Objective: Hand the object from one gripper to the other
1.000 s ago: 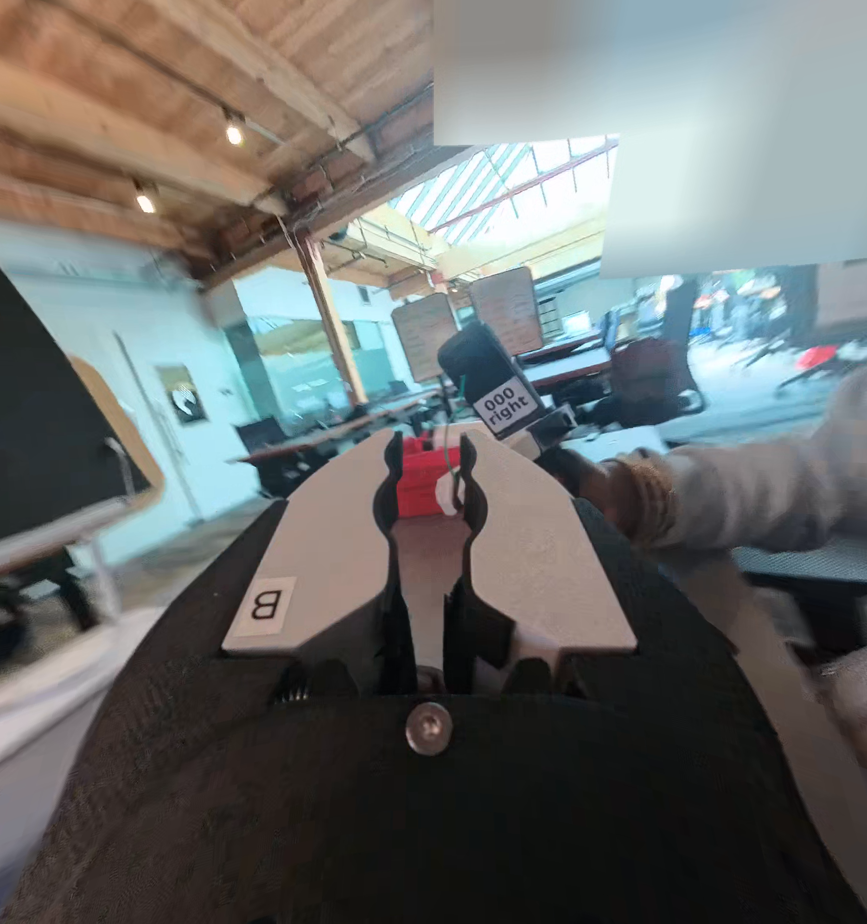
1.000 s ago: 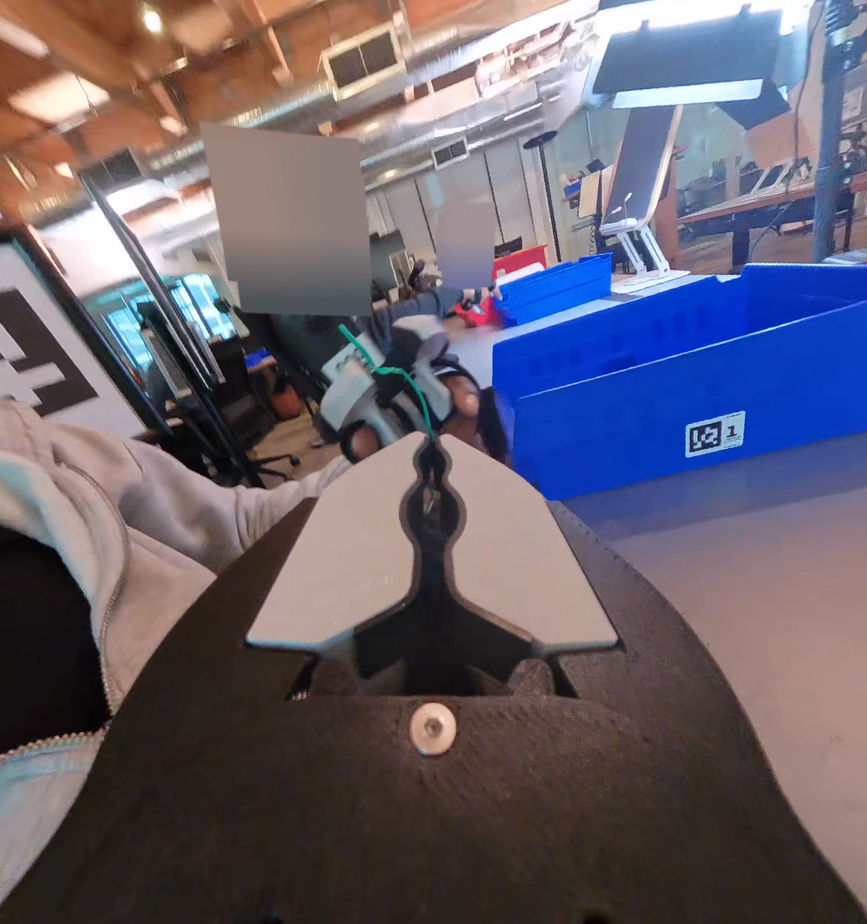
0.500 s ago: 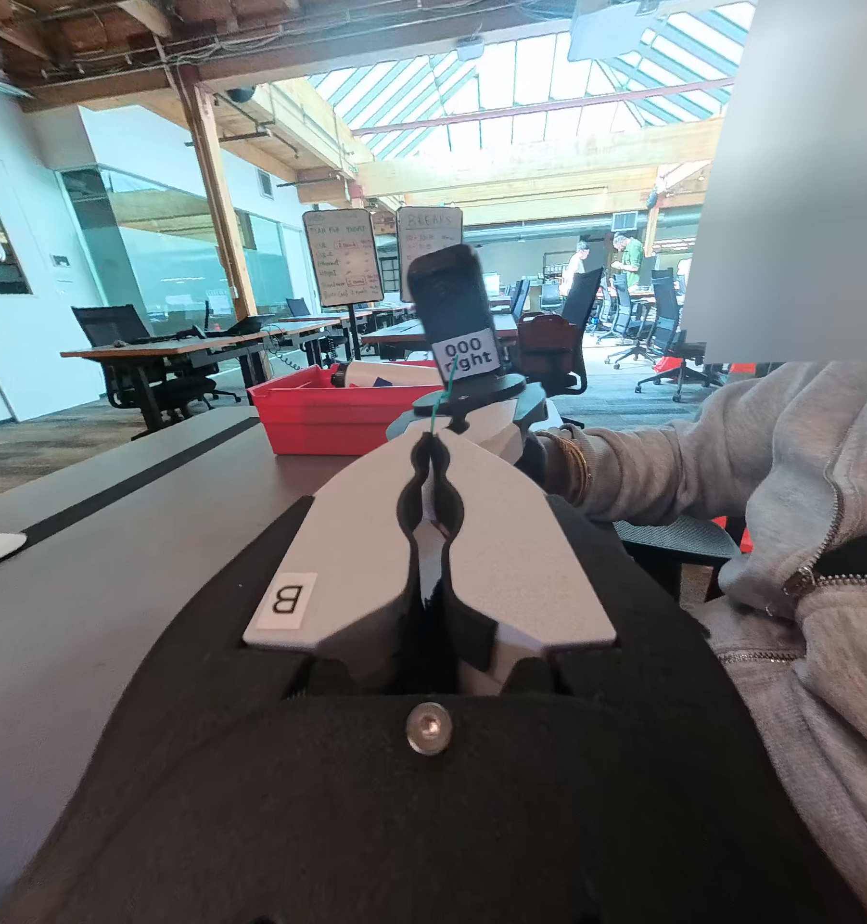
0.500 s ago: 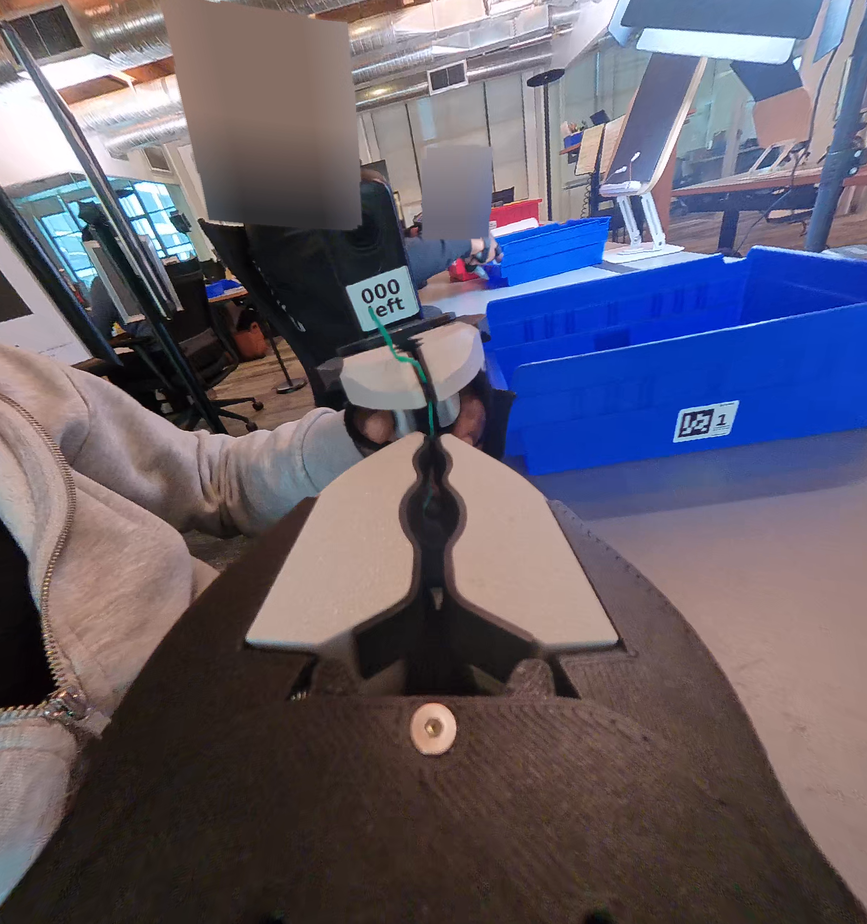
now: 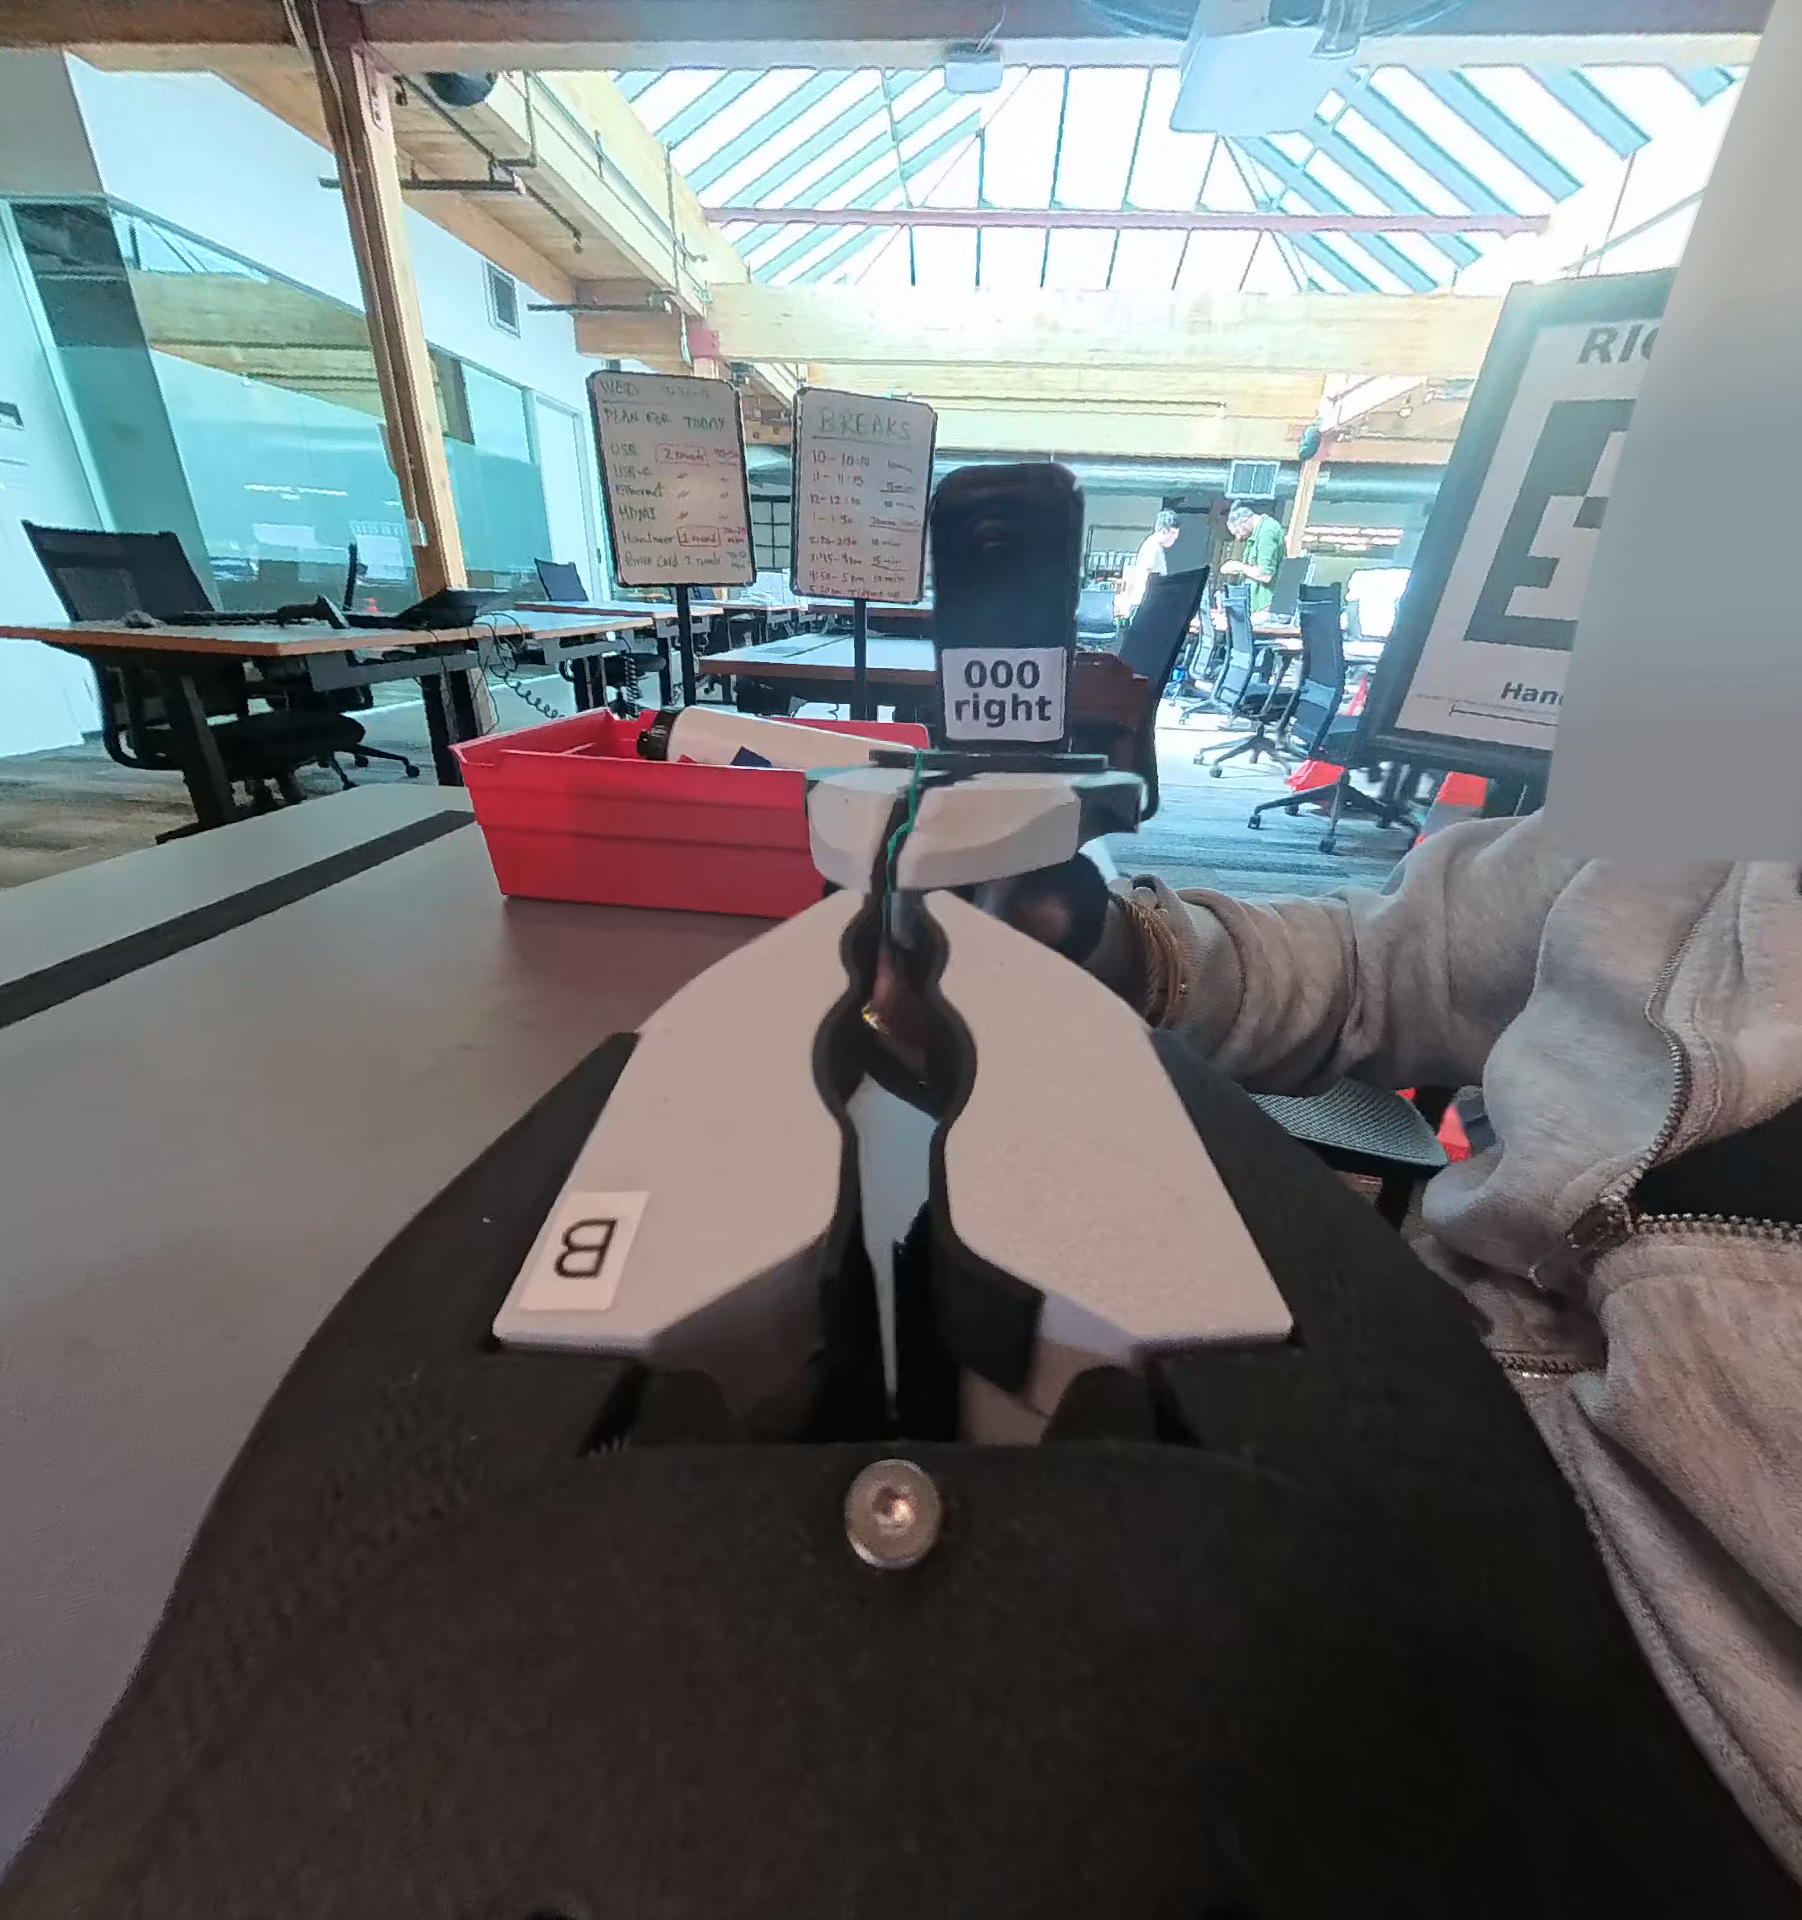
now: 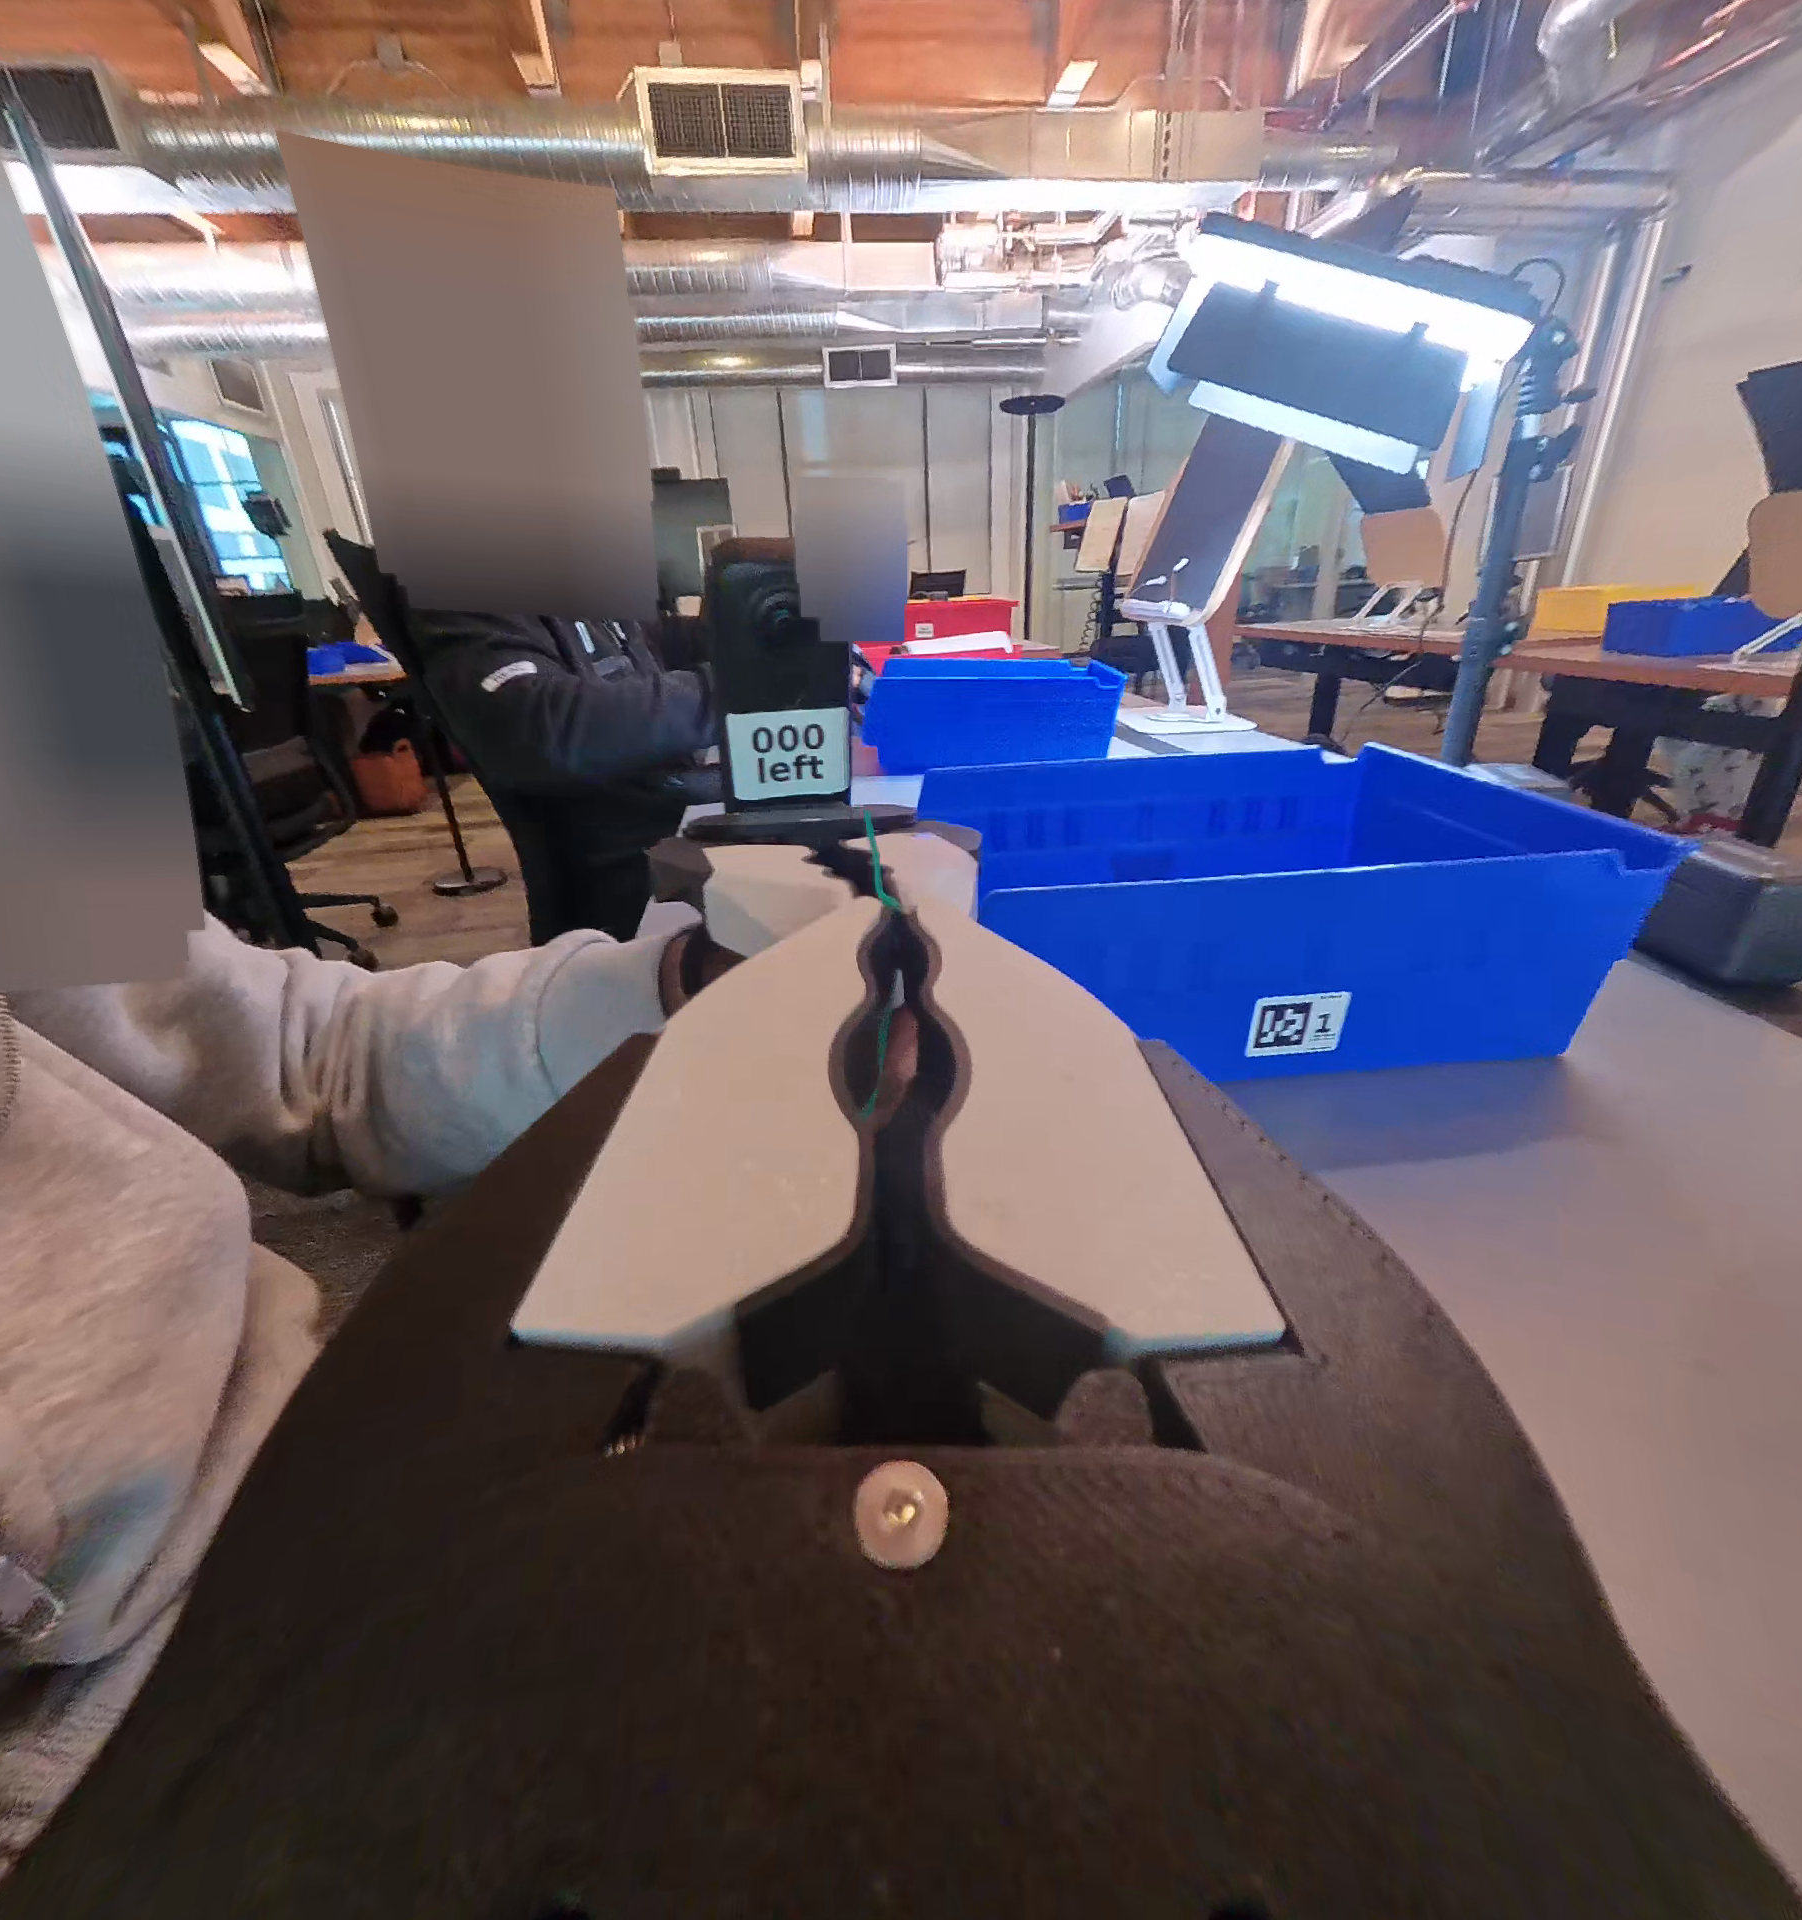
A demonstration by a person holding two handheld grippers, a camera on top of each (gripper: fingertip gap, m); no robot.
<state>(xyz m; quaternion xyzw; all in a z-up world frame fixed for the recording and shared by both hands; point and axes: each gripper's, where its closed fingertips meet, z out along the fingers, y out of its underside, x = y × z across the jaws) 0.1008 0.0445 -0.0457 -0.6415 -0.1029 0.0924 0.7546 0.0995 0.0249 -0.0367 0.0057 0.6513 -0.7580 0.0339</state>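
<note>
The object is a thin green wire (image 6: 881, 868). My right gripper (image 6: 892, 914) is shut on it; the wire runs down inside the wavy gap between its fingers and sticks out at the tips. My left gripper (image 5: 889, 909) faces it tip to tip and its jaws stand closed on the same wire (image 5: 902, 826). In the left wrist view the right gripper (image 5: 938, 831) is just beyond my fingertips. In the right wrist view the left gripper (image 6: 835, 873) is just beyond mine. Both are held above the grey table (image 5: 201, 1039).
A red bin (image 5: 648, 831) holding a white bottle stands on the table beyond the left gripper. A large blue bin (image 6: 1292, 914) and a grey case (image 6: 1749, 914) stand to the right of the right gripper. The person's grey sleeves (image 5: 1344, 966) flank both grippers. Only a small space, under 4 cm, lies between the two pairs of fingers.
The left gripper was open a second ago and has closed on the wire. Both grippers have levelled out and moved closer, tip to tip. The right gripper stayed shut on the wire.
</note>
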